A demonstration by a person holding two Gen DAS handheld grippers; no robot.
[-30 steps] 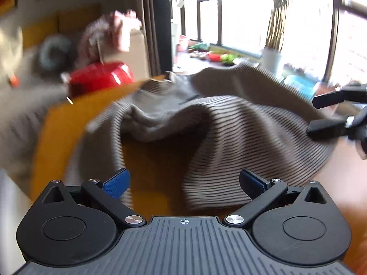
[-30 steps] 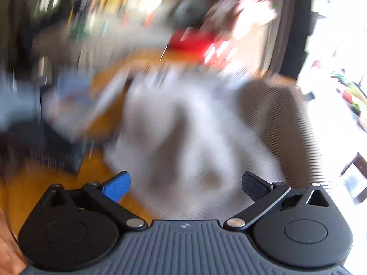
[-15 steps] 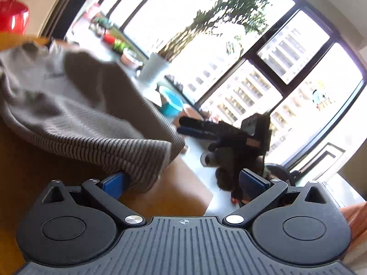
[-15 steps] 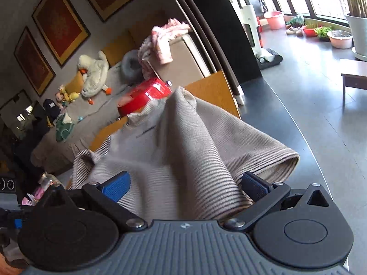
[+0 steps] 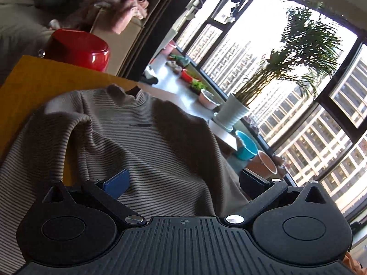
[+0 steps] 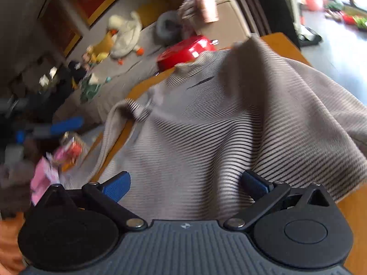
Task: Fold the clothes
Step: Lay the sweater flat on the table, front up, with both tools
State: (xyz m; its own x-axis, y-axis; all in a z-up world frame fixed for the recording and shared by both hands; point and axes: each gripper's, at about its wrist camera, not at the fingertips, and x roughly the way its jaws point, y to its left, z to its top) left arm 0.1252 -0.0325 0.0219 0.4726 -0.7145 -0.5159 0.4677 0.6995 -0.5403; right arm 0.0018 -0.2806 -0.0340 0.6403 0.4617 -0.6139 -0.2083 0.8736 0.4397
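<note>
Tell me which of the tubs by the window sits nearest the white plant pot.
The blue tub, on the floor just below the white plant pot. The red tub is farther along the window.

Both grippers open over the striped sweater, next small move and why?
Probably close both grippers on the hem. The left gripper and right gripper are open, with the striped sweater bunched between their fingers. It lies rumpled on the table, one sleeve draped over the body, so it likely needs pulling flat before any fold.
</note>
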